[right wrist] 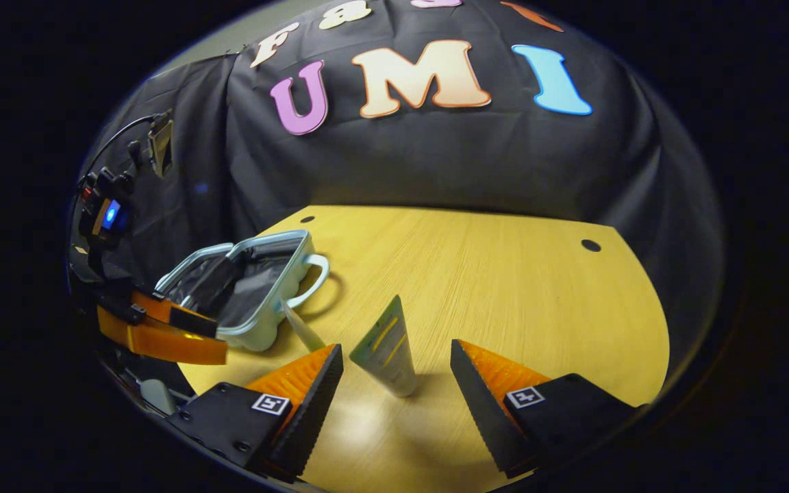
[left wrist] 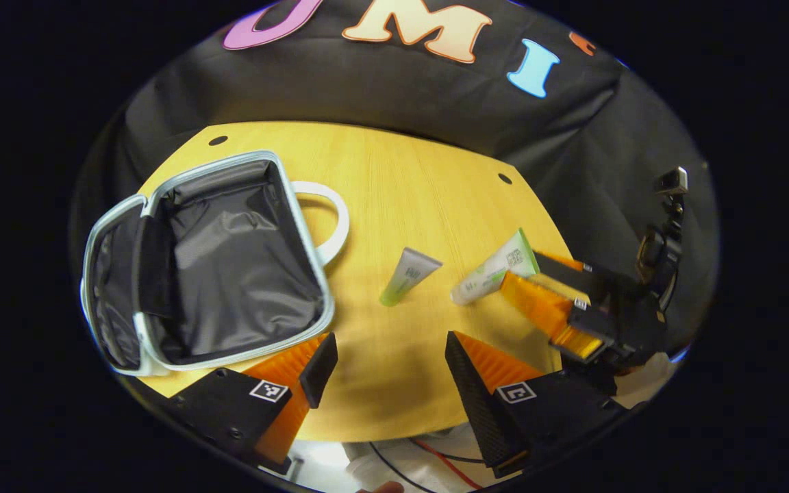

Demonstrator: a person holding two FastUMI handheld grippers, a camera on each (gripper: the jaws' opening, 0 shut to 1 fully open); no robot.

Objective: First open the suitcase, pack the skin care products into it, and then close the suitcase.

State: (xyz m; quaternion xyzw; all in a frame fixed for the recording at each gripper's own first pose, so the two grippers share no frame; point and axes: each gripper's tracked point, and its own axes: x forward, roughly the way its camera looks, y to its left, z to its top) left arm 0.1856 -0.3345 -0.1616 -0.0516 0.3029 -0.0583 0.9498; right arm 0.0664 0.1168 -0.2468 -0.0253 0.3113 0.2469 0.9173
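The wooden table (left wrist: pixel 401 178) carries everything, and the suitcase (left wrist: pixel 230 274) is the landmark on it: a small pale blue case lying open, its grey lining (left wrist: pixel 244 267) bare, its white handle (left wrist: pixel 329 219) sticking out toward the tubes. In the right gripper view the suitcase (right wrist: pixel 257 301) sits far left on the table (right wrist: pixel 504 274), handle (right wrist: pixel 316 274) facing the middle.

The left gripper (left wrist: pixel 384 366) hangs over the table's near edge just beside the suitcase's near corner, its fingers spread wide with nothing between them. The right gripper (left wrist: pixel 538 281) shows in the left gripper view well away from the suitcase on the handle side, its orange fingers flanking the flat end of the white and green tube (left wrist: pixel 494 270).

In its own view the right gripper (right wrist: pixel 398 380) stands wide open, and the white and green tube (right wrist: pixel 387 352) lies on the table between the fingertips, touching neither.

The smaller grey tube (left wrist: pixel 408 274) lies between the suitcase handle and the white and green tube, apart from both. In the right gripper view the grey tube (right wrist: pixel 302 329) rests just beside the suitcase's near corner.
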